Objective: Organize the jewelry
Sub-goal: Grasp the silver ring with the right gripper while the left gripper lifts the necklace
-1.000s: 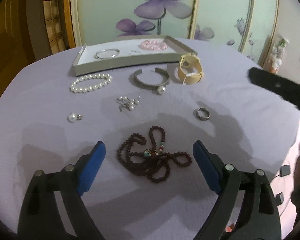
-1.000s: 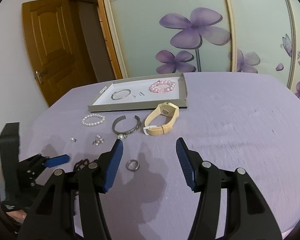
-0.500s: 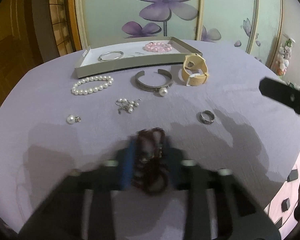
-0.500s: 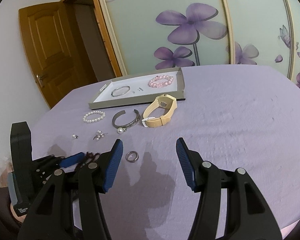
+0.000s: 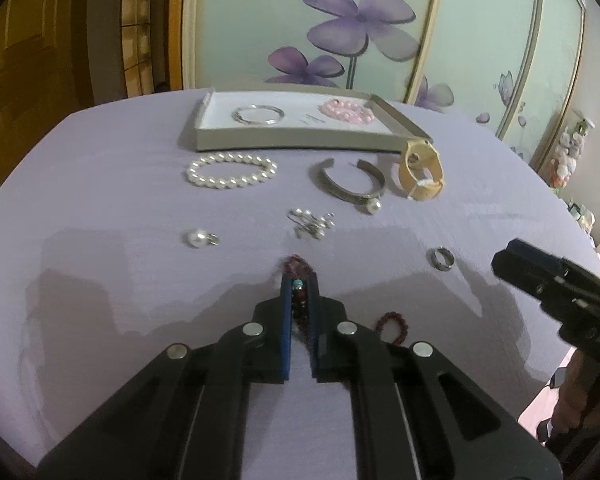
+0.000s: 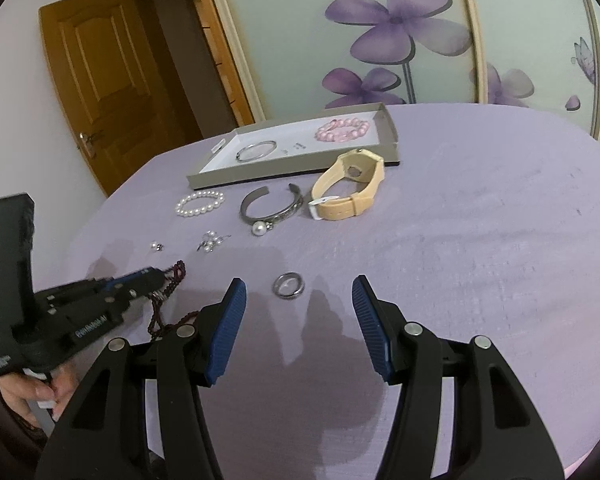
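A: Left gripper (image 5: 299, 280) is clamped tight on the dark beads (image 5: 298, 270), jaws nearly together, strand bunched between the pads and a loop trailing on the cloth (image 5: 100, 200)

B: And the right gripper (image 6: 298, 300)?

A: Jaws about half open, nothing in them, poised either side of the ring (image 6: 288, 285) without touching it

B: Where does all this end up?

A: I'd say the tray (image 5: 292, 144) at the far side, already holding a bangle (image 5: 259, 115) and pink beads (image 5: 348, 111). Pearls (image 5: 231, 170), cuff (image 5: 350, 184), watch (image 5: 420, 174), earrings (image 5: 311, 224) and a pearl stud (image 5: 199, 237) lie between

B: Risks?

A: The grip has only part of the strand, so loose loops could drag across the cloth and snag the earrings just ahead, or slip from the pads mid-carry. The ring is flat and smooth; a pinch there might skid it away

B: Anything you can't read?

A: How much strand is really caught: the fingers hide it, and in the right view the beads run behind that gripper's frame. The small bits in the tray's middle are too tiny to name, and the hand (image 6: 40, 392) holding the left tool is cut off at the edge
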Motion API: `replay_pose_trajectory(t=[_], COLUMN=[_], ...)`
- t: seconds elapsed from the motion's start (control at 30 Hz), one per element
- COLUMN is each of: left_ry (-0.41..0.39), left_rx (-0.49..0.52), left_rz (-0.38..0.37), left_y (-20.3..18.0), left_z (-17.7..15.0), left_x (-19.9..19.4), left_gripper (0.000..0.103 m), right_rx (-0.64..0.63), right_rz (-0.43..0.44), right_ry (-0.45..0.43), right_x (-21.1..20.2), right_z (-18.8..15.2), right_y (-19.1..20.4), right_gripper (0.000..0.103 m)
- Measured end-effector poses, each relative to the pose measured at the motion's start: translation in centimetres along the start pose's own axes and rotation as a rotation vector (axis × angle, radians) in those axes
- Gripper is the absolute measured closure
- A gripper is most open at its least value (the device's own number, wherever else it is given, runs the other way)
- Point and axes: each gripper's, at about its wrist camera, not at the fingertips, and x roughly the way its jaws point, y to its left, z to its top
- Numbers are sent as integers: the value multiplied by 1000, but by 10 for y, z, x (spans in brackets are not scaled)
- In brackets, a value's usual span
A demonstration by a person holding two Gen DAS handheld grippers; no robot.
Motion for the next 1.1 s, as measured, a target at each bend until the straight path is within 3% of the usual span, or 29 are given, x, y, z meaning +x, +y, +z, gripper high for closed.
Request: replay_pose_trajectory(t=[0.33, 0.67, 0.9, 0.97, 1.1], left_ry=[-114, -187, -201, -202, -206], left_rx=[-21, -17, 3, 1, -4], left_rz=[-12, -39, -53, -55, -60], left_y=[25, 30, 23, 24, 27], left_z=[26, 49, 54, 55, 59], left_x=[-50, -80, -83, -82, -85], left_gripper=[96, 96, 96, 96, 96], right_rx=[-11, -45, -95, -122, -106], right_rz=[-6, -74, -123, -163, -146], right_ry=[34, 102, 109, 106, 122], right_x=[9, 36, 45, 46, 42], right_z=[-4, -2, 2, 1, 2], right_y=[7, 16, 25, 27, 23], right_gripper=[47, 63, 66, 80, 81])
